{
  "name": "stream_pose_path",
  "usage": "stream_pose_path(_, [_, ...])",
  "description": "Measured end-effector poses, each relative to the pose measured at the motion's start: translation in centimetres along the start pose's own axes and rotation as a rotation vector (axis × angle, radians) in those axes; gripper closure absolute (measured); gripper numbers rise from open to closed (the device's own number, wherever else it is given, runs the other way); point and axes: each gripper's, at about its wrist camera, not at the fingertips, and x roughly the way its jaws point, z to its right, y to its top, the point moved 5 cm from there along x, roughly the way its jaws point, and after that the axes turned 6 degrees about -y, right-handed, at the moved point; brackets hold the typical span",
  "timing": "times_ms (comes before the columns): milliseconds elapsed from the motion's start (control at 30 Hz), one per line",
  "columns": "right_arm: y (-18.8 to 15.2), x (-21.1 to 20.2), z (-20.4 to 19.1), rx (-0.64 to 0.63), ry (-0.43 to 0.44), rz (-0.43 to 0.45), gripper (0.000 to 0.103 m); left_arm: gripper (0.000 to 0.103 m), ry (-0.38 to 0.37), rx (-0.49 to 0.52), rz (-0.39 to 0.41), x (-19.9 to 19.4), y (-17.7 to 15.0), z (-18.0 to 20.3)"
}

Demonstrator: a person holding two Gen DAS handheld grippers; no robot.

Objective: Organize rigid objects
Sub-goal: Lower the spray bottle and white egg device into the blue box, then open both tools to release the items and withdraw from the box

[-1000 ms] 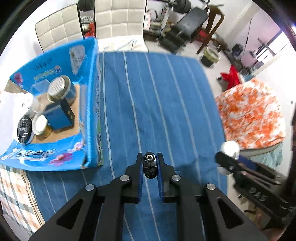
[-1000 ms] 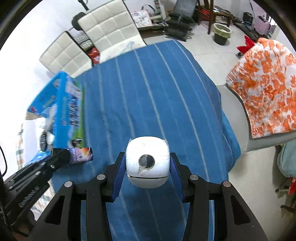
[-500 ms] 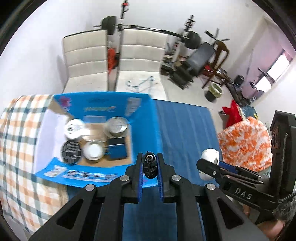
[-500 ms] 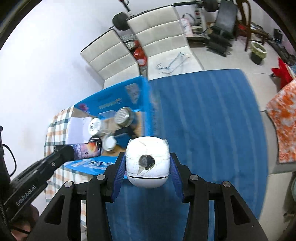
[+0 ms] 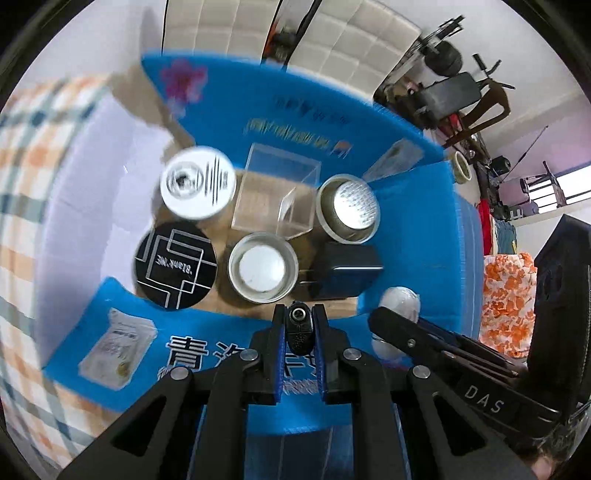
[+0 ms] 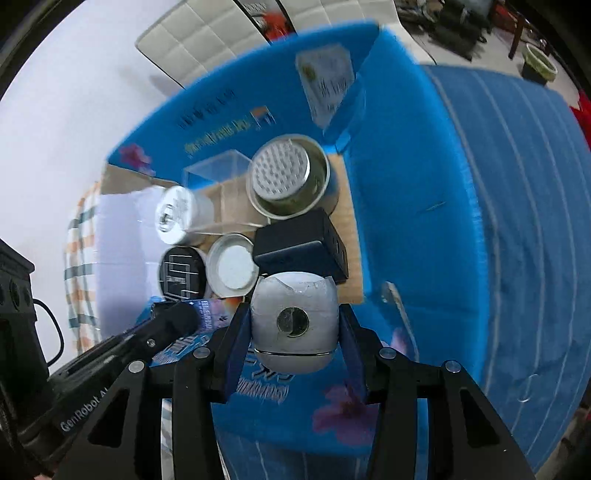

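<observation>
A blue cardboard box (image 5: 236, 350) (image 6: 417, 192) stands open on the table. Inside are a white round lid (image 5: 198, 182), a black round tin (image 5: 175, 265), a silver tin (image 5: 263, 272), a metal can (image 5: 348, 208), a clear cube (image 5: 275, 194) and a dark box (image 5: 345, 271). My left gripper (image 5: 300, 332) is shut on a small black cylinder (image 5: 298, 328) over the box's near flap. My right gripper (image 6: 293, 328) is shut on a white rounded object (image 6: 294, 325), held above the box's near right corner; it shows in the left wrist view (image 5: 400, 301).
A checked cloth (image 5: 26, 155) covers the table left of the box, a blue striped cloth (image 6: 524, 192) to its right. White padded chairs (image 5: 295, 33) stand behind. Gym gear (image 5: 450, 85) and an orange patterned cover (image 5: 508, 295) lie off to the right.
Both grippers have moved left and closer to the box, from over the blue striped cloth to over the box's near edge. Each still holds its object.
</observation>
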Motion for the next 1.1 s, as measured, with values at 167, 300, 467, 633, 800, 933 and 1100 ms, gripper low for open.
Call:
stream_pose_path(167, [0.0, 2.9, -0.9, -0.007, -0.042, -0.035, 0.054, 0.092, -0.014, -0.025, -0.061, 2.5, -0.5, -1.6])
stream_pose_path(300, [0.0, 4.4, -0.9, 0.002, -0.066, -0.058, 0.054, 0.090, -0.004, -0.008, -0.076, 3.5, -1.0, -2.1])
stream_pose_path(467, [-0.2, 5.7, -1.5, 0.001, -0.094, -0.065, 0.054, 0.087, 0.020, 0.027, -0.084, 3.6, -1.1, -1.9])
stream_pose_path(633, [-0.3, 6.2, -2.2, -0.016, -0.138, -0.069, 0.053, 0.082, 0.090, 0.071, -0.095, 3.3, -0.9, -2.5])
stream_pose_path(800, [-0.6, 6.1, -3.0, -0.047, -0.183, -0.049, 0.043, 0.069, 0.174, 0.115, -0.086, 2.3, -0.8, -2.7])
stream_pose_path(933, [-0.7, 5.4, -3.5, -0.076, -0.234, -0.017, 0.033, 0.056, 0.238, 0.151, -0.049, 0.7, -0.5, -2.8])
stream_pose_path(1100, [-0.6, 4.1, -4.5, -0.088, -0.255, 0.015, 0.022, 0.028, 0.295, 0.164, 0.003, -1.2, 0.3, -3.3])
